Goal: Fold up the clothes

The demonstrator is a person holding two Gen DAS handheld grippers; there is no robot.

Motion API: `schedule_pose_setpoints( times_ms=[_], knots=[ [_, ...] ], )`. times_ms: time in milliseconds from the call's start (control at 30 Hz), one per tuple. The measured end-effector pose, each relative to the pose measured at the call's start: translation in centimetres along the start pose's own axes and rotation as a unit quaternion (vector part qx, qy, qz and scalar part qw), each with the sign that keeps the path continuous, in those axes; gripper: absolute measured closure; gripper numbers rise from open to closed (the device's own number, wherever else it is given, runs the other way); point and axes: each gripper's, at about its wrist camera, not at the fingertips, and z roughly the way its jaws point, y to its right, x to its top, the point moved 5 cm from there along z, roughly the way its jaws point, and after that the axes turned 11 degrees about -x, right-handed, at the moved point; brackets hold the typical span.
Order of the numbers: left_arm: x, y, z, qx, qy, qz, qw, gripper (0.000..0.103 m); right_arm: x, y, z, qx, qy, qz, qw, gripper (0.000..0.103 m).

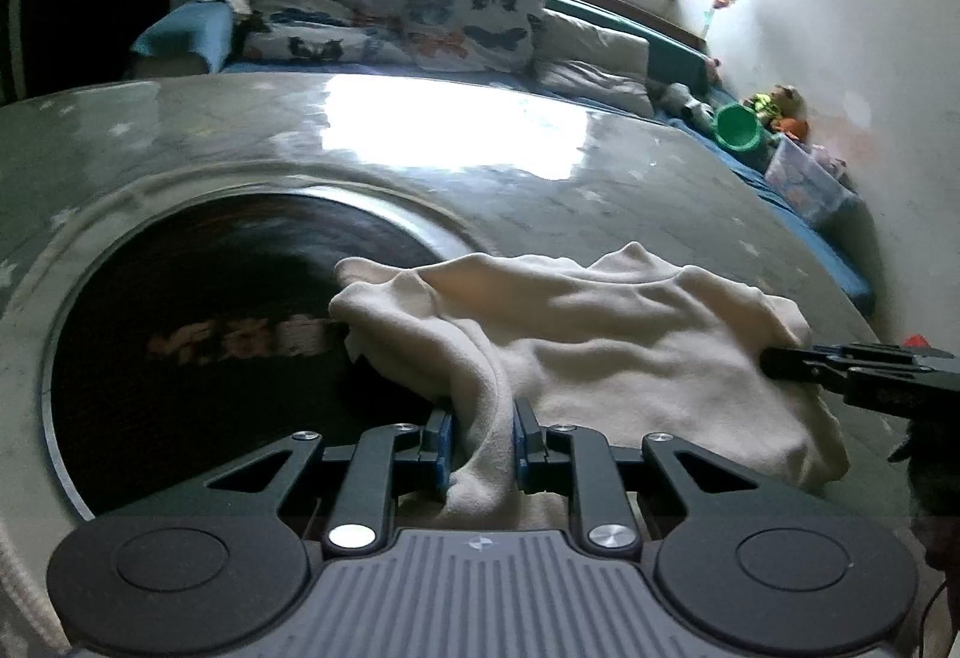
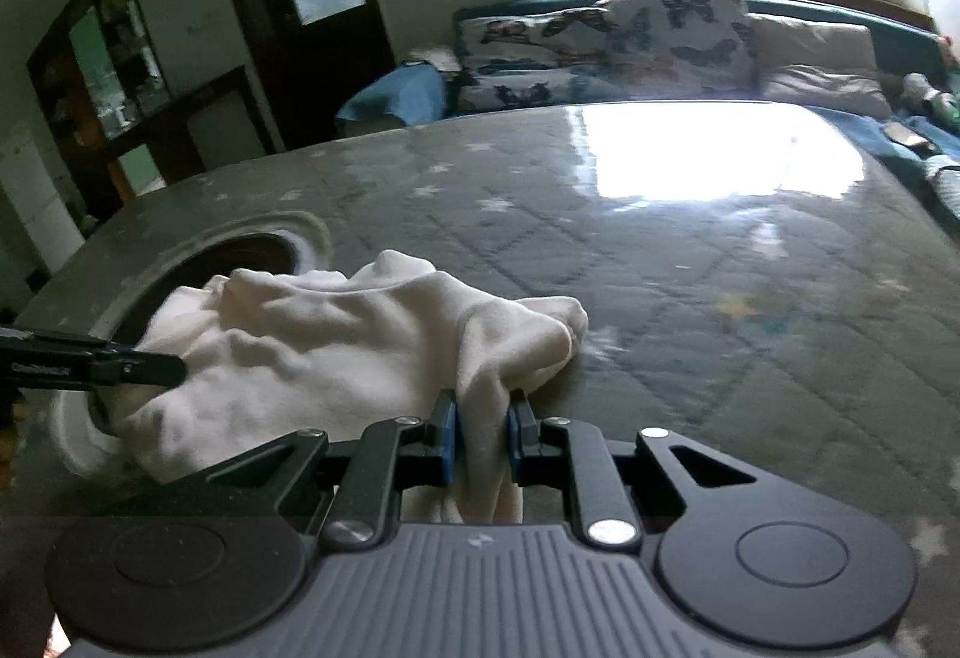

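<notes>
Blurred lettering on the dark disc [image 1: 198, 346] is unreadable; the cream garment [image 1: 600, 352] hides its right side

L wrist: low, close | R wrist: same | shared: cloth [image 1: 600, 352]

A cream fleece garment [image 1: 600, 352] lies bunched and rumpled, partly folded over itself. One gathered edge runs between the left fingers [image 1: 441, 442], another between the right fingers [image 2: 447, 439]; its bulk spreads just ahead of both.

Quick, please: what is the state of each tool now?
Left tool: closed on the cream garment.
Right tool: closed on the same garment.
</notes>
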Motion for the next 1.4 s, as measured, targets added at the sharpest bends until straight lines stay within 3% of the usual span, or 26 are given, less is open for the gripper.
schedule_pose_setpoints(
  times_ms=[233,500,667,767,833,900,1000,1100,1233,1400],
  knots=[
    [0.7,5.2,4.3,-0.042,-0.024,0.038,0.9981,0.083,0.0,5.5,-1.1,-0.070,0.007,0.024,0.997,0.088],
    [1.7,10.8,9.0,-0.068,-0.039,0.080,0.9938,0.082,-0.9,13.3,-1.7,-0.165,0.010,0.074,0.983,0.088],
    [2.3,14.1,11.8,-0.082,-0.048,0.105,0.9899,0.073,-2.0,16.6,-2.3,-0.213,0.008,0.102,0.972,0.088],
    [2.4,14.6,12.1,-0.072,-0.046,0.118,0.9894,0.069,-2.6,17.9,-2.4,-0.230,0.001,0.119,0.966,0.087],
    [2.2,14.4,11.9,-0.070,-0.046,0.120,0.9892,0.066,-2.7,18.2,-2.9,-0.241,0.004,0.123,0.963,0.080],
    [2.2,13.7,11.5,-0.061,-0.046,0.122,0.9896,0.062,-2.6,18.0,-3.8,-0.263,0.015,0.113,0.958,0.070],
    [2.1,12.6,10.5,-0.040,-0.048,0.124,0.9903,0.062,-1.5,16.5,-4.9,-0.289,0.046,0.077,0.953,0.070],
    [2.0,11.1,9.4,-0.025,-0.049,0.117,0.9916,0.058,-0.8,14.1,-5.2,-0.252,0.056,0.058,0.964,0.068],
    [1.7,8.6,7.1,-0.001,-0.043,0.100,0.9941,0.054,-0.2,9.9,-3.3,-0.179,0.038,0.027,0.983,0.066],
    [1.1,4.9,3.4,0.033,-0.028,0.081,0.9958,0.048,-0.4,4.9,-0.8,-0.135,0.013,-0.013,0.991,0.064]
  ],
)
